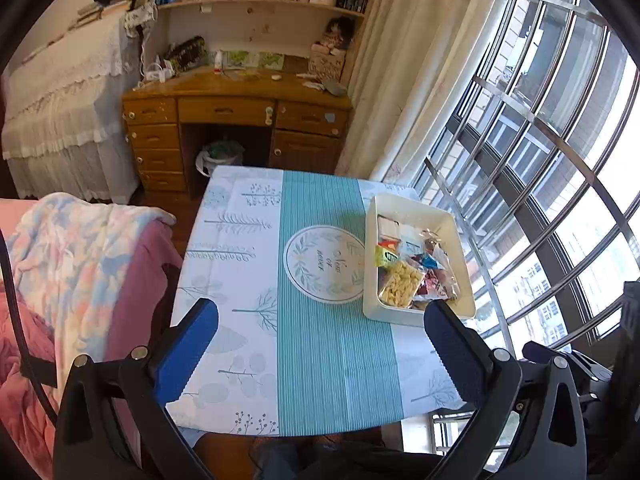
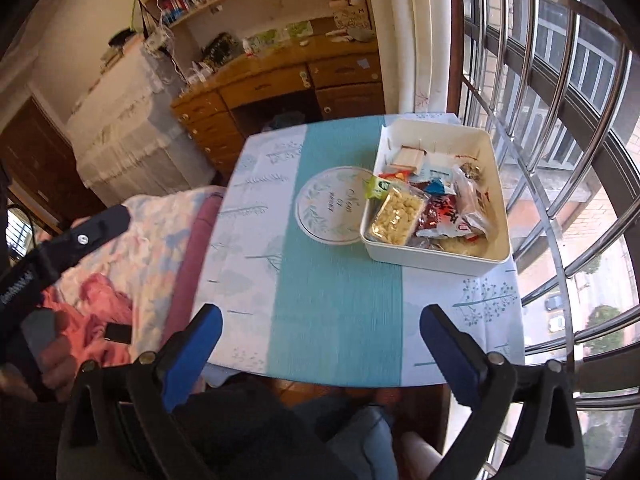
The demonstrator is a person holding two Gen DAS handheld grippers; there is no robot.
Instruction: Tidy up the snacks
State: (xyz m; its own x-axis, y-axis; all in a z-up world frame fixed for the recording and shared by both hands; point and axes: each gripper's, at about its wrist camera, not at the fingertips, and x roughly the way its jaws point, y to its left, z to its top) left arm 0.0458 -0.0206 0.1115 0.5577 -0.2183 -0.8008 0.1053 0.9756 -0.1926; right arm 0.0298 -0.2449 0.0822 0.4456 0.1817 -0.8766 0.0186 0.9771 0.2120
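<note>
A white box [image 1: 464, 304] [image 2: 500, 200] stands on the right side of the small table [image 1: 336, 360] [image 2: 336, 320], filled with several snack packets. A clear bag of yellow puffs [image 1: 400, 282] [image 2: 394, 216] lies at its near left corner, a red packet [image 2: 442, 218] beside it. My left gripper [image 1: 320, 316] is open above the table's near part, nothing between its blue pads. My right gripper [image 2: 320, 320] is open too, above the near edge, and holds nothing. The left gripper's black body [image 2: 64, 248] shows at the left of the right wrist view, a hand [image 2: 56, 364] under it.
A teal and white patterned cloth with a round emblem [image 1: 324, 264] [image 2: 332, 206] covers the table. A bed with pink and floral blankets [image 1: 60, 280] [image 2: 132, 260] lies left. A wooden desk [image 1: 236, 116] stands behind. A barred window [image 1: 540, 160] [image 2: 560, 120] runs along the right.
</note>
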